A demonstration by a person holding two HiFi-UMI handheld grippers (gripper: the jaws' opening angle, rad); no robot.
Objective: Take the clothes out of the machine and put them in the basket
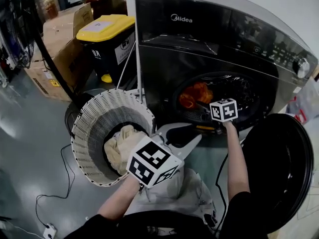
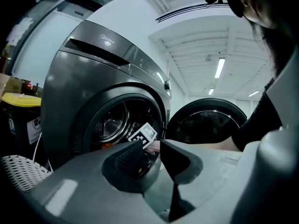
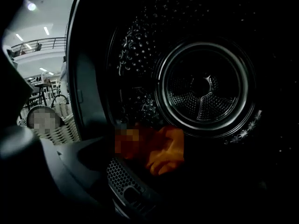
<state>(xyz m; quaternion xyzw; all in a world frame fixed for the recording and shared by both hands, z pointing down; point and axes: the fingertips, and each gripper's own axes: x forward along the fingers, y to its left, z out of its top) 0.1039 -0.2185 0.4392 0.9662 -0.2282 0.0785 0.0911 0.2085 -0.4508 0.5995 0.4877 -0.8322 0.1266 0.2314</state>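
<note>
Orange garment (image 3: 163,154) lies at the drum's front lip in the machine (image 1: 164,59). Right tongs (image 1: 202,108) reach in, spread, gripping nothing. Left tongs (image 2: 152,155) hang released beside the basket (image 1: 92,121).

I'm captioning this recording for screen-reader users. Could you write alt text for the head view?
Seen from above, the right tool reaches into the open drum of a dark washing machine, toward an orange garment. The left tool is beside a white woven basket holding cream cloth; the round door stands open at right.
</note>
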